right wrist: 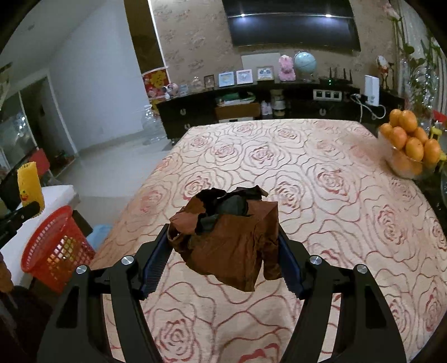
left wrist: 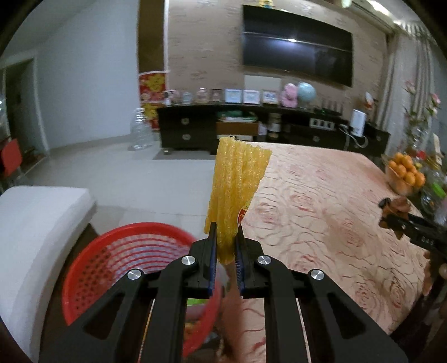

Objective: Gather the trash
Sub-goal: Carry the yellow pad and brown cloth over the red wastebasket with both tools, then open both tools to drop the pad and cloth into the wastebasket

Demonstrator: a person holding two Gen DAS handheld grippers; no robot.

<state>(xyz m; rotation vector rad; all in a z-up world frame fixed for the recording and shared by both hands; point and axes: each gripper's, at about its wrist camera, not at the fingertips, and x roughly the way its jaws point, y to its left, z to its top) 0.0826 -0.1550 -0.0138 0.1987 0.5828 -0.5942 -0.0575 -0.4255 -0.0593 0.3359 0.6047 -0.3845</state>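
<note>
My left gripper (left wrist: 226,237) clenches a yellow foam net (left wrist: 237,184) above the red basket (right wrist: 56,248), left of the rose-patterned table (right wrist: 279,167). My right gripper (right wrist: 223,245) grasps a crumpled brown bag (right wrist: 229,243) over that cloth; oranges (right wrist: 410,139) sit far right, a dark television (right wrist: 293,25) beyond.

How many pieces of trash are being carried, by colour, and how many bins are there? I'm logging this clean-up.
Yellow foam net, in the left gripper: 1
Brown crumpled paper bag, in the right gripper: 1
Red basket: 1
Total: 3
</note>
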